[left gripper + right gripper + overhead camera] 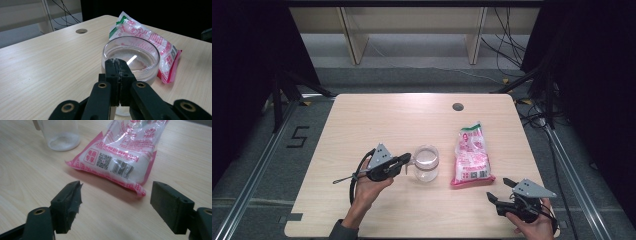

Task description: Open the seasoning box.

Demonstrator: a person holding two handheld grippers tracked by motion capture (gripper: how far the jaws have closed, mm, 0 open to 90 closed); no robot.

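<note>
A clear glass cup [426,162] with a little white powder at its bottom stands on the wooden table [377,120] near the middle. My left gripper [408,161] reaches it from the left. In the left gripper view its jaws [116,65] are pressed together at the cup's near rim [150,47], pinching a thin clear handle. A pink and white bag of white grains [471,156] lies flat just right of the cup. My right gripper [497,189] rests near the table's front right, open, pointing at the bag's bottom seam [120,157] with a gap to it [116,192].
A round cable hole [457,106] sits in the table near its far edge. Wooden furniture legs and loose cables stand on the floor beyond the table. Bare tabletop lies to the left and behind the cup.
</note>
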